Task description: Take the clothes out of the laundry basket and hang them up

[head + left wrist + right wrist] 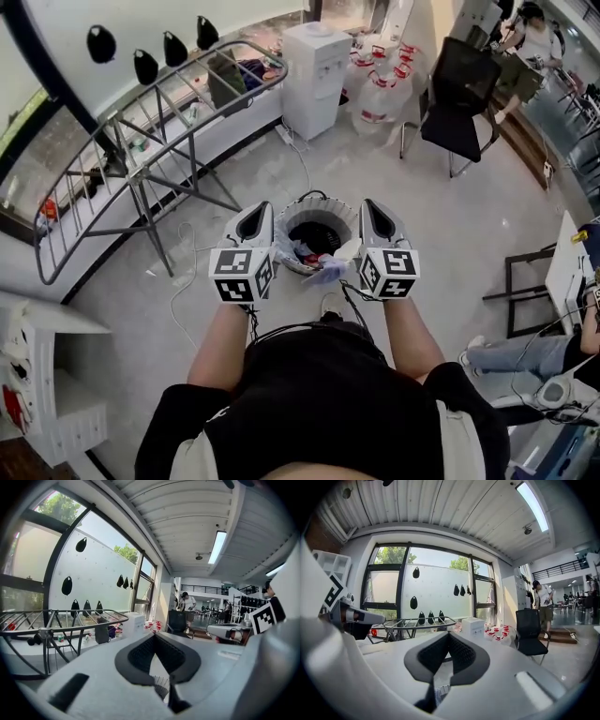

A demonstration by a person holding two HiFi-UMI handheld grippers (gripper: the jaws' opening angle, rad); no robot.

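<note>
Only the head view looks down on the laundry basket (323, 202). It stands on the floor at frame centre with clothes (314, 253) heaped inside, between the left gripper (262, 208) and the right gripper (367, 208). The gripper views look level across the room. In each the jaws are clenched together on nothing, and a standing person (542, 603) shows beyond the black chair (459, 89). A drying rack (141, 141) fills the upper left, beside a water dispenser (316, 66).
</note>
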